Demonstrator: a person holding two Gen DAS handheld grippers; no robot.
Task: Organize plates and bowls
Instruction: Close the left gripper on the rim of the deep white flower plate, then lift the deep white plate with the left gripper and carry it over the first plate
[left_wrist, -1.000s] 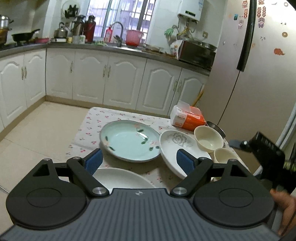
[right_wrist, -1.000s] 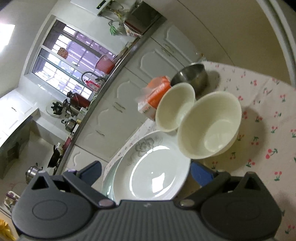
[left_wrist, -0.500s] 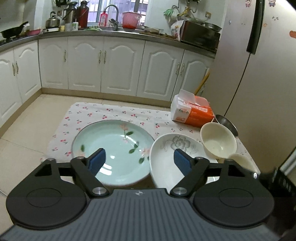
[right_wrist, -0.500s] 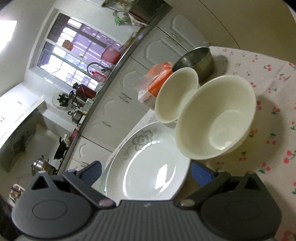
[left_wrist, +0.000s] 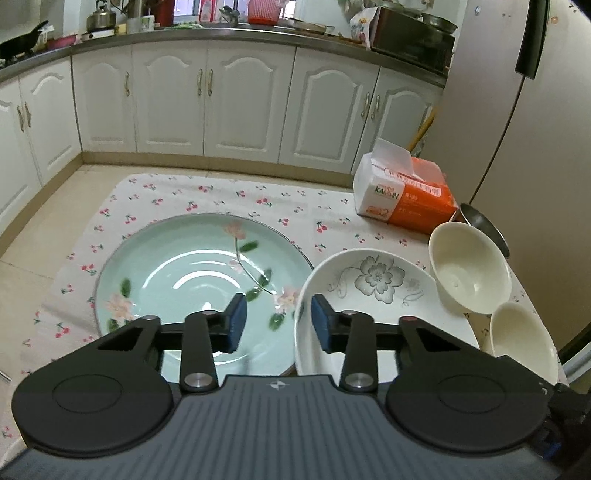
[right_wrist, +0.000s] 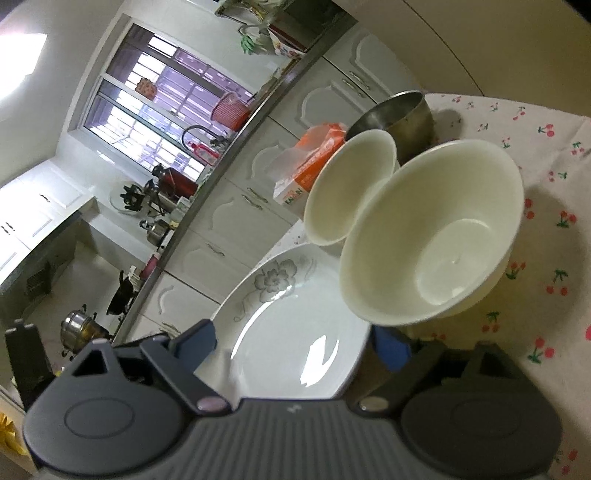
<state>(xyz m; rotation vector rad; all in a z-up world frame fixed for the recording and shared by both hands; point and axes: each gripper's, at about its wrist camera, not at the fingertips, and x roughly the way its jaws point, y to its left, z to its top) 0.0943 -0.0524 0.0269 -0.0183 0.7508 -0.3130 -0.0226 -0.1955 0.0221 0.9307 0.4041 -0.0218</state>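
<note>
Tools differ: my left tool (left_wrist: 275, 319) hangs narrowed above the pale green floral plate's (left_wrist: 192, 280) rim for pinching; my right tool (right_wrist: 293, 345), wide, straddles the white flower-printed plate (right_wrist: 295, 325).

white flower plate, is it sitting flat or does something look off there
It looks askew. The white flower plate sits tilted, its left rim lapping over the edge of the green floral plate rather than lying flat on the cherry tablecloth. The nearer cream bowl also leans over its right rim. No chips, cracks or spills are visible.
</note>
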